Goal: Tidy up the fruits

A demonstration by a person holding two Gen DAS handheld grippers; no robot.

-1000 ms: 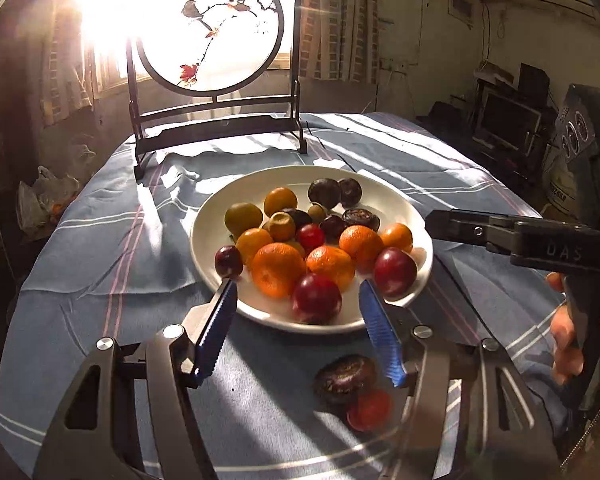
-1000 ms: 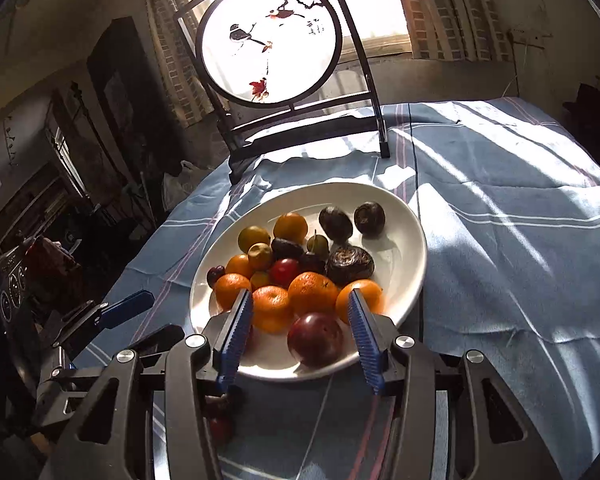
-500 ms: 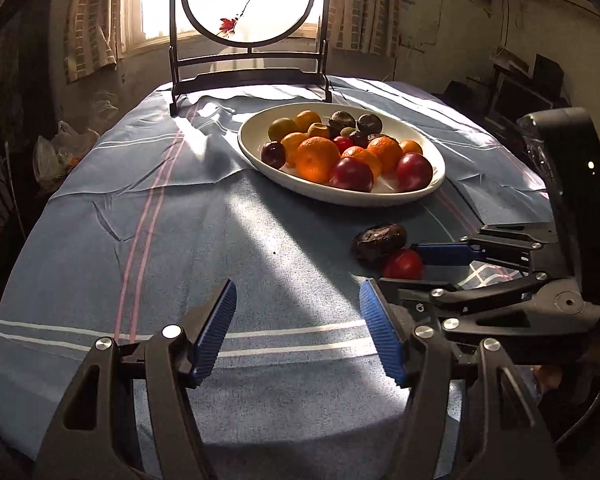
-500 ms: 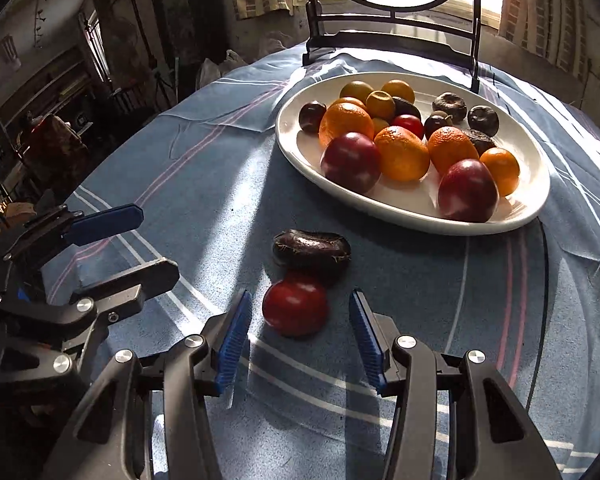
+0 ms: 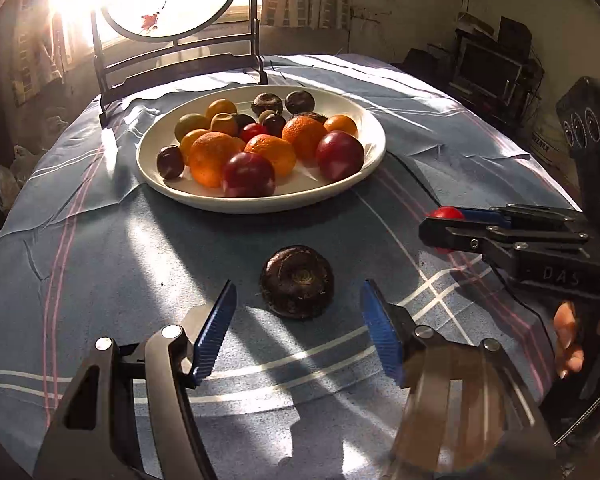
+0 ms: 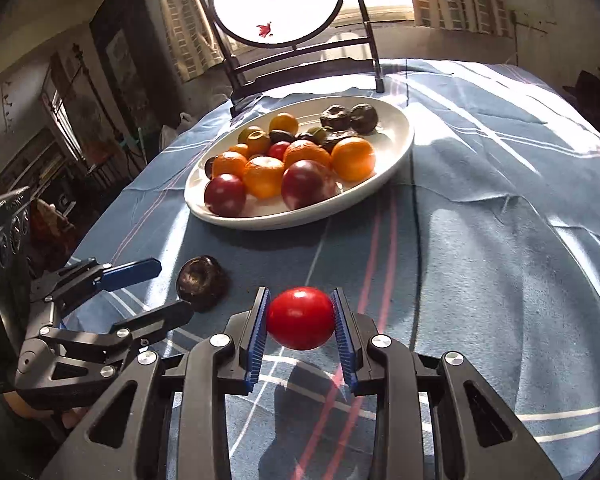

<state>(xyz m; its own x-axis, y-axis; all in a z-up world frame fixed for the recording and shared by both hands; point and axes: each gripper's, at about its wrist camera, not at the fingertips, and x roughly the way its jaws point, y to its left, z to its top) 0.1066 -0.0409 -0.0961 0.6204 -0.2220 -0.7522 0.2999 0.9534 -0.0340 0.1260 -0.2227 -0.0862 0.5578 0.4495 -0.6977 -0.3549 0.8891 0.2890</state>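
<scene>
**Red fruit held up, dark fruit waiting on the cloth**

The right gripper (image 6: 301, 330) is squeezing a round red fruit (image 6: 300, 317) between its two blue pads. The fruit is touching both pads and is hanging a little above the blue striped tablecloth (image 6: 500, 260), with its shadow lying on the cloth under it. In the left wrist view the same right gripper (image 5: 446, 226) is coming in from the right edge of the table, and only a bit of the red fruit (image 5: 445, 213) is peeking out past its fingers.

The left gripper (image 5: 298, 334) is standing wide apart and is holding nothing. A dark wrinkly fruit (image 5: 297, 287) is sitting on the cloth near the front edge of the table, between the two blue pads but not touching them. In the right wrist view this dark fruit (image 6: 201, 278) is lying just beside the left gripper (image 6: 160, 290), to the left of the red fruit.

A big white plate (image 5: 364, 120) is sitting near the middle of the table, behind both fruits. It is holding a pile of fruit: oranges (image 5: 213, 158), dark red plums (image 5: 249, 174), small yellow-green ones and a few dark wrinkly ones at the back.

A dark wooden stand with a round painted screen (image 6: 278, 4) is standing at the far edge of the table, with bright sun shining through it.
</scene>
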